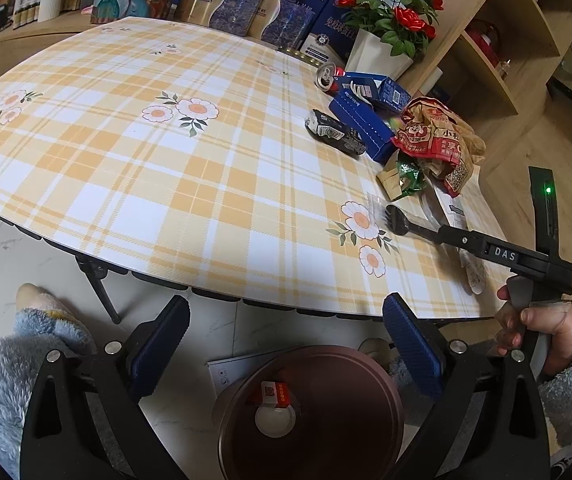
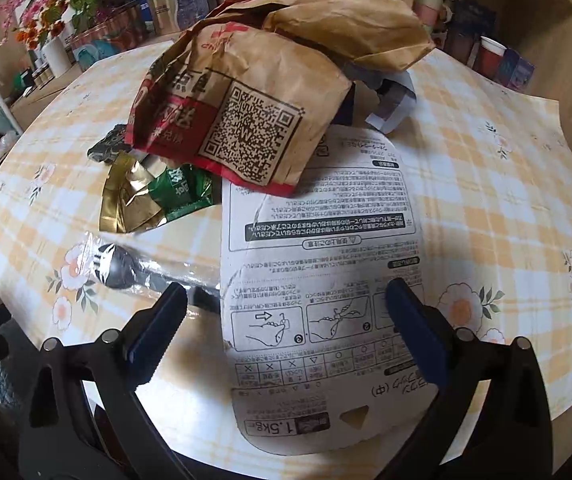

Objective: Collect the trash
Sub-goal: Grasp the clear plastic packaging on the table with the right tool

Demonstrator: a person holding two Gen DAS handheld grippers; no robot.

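Observation:
My left gripper (image 1: 286,344) is open and empty, off the table's near edge and above a brown trash bin (image 1: 326,420). A small red box (image 1: 272,394) lies in the bin. The trash is piled at the table's right side: a can (image 1: 326,76), blue boxes (image 1: 362,120), a black wrapper (image 1: 334,132) and a brown paper bag (image 2: 246,120). Green and gold wrappers (image 2: 154,196) lie beside the bag. My right gripper (image 2: 286,320) is open low over a white printed card (image 2: 318,240). A plastic-wrapped black fork (image 2: 118,268) lies just beyond its left finger.
The plaid tablecloth (image 1: 146,160) covers the table. Gift boxes (image 1: 246,4) and a pot of red flowers (image 1: 390,20) line its far edge. A wooden shelf (image 1: 506,40) stands at the right. A person's fleece-sleeved hand (image 1: 534,328) holds the right gripper.

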